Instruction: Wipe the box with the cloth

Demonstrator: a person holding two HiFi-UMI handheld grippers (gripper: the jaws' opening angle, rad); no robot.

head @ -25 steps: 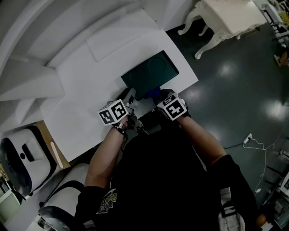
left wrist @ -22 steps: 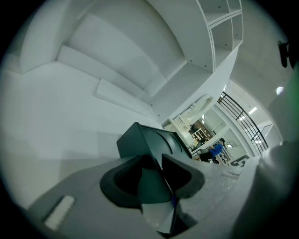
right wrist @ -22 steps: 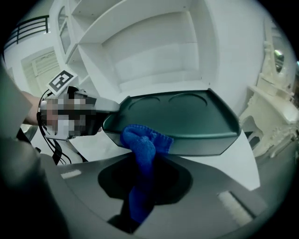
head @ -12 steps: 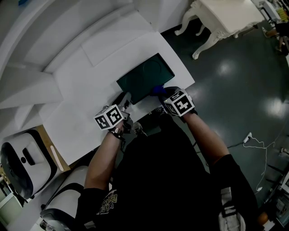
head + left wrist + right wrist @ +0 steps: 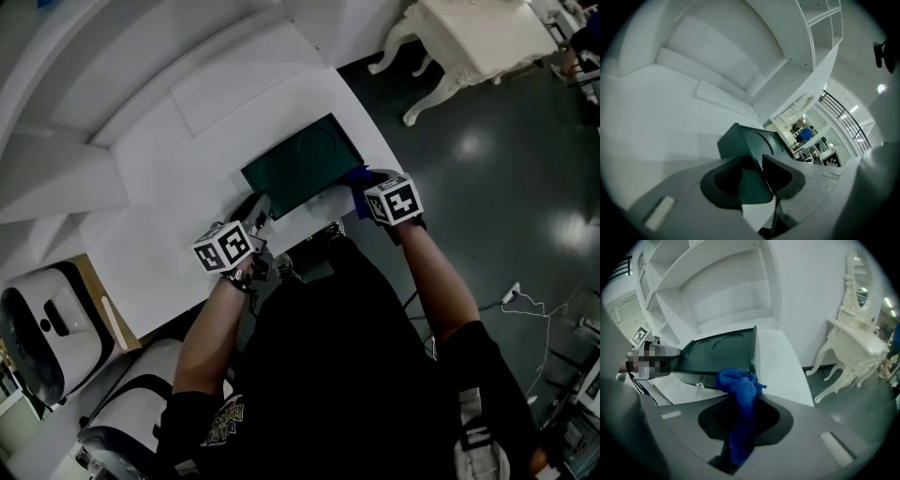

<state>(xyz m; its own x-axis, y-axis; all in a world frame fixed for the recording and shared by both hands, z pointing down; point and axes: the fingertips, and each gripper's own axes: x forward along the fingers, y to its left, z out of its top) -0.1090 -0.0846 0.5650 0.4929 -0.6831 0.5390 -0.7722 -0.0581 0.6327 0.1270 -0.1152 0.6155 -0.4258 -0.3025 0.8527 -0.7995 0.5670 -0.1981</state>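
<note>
Wiping box (image 5: pixel 298 165) right edge with cloth (image 5: pixel 740 389) pinched in right hand-held gripper (image 5: pixel 739 414); clamping near corner in left hand-held gripper (image 5: pixel 753 174). Next likely calls for sweeping across top.

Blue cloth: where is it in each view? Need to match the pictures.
Head view: blue cloth right of centre, at the box's right corner.
Left gripper view: not in it.
Right gripper view: lower centre, clamped in the right gripper, touching the box's near corner.
Shared landmark: the dark green box, in all three views.
</note>
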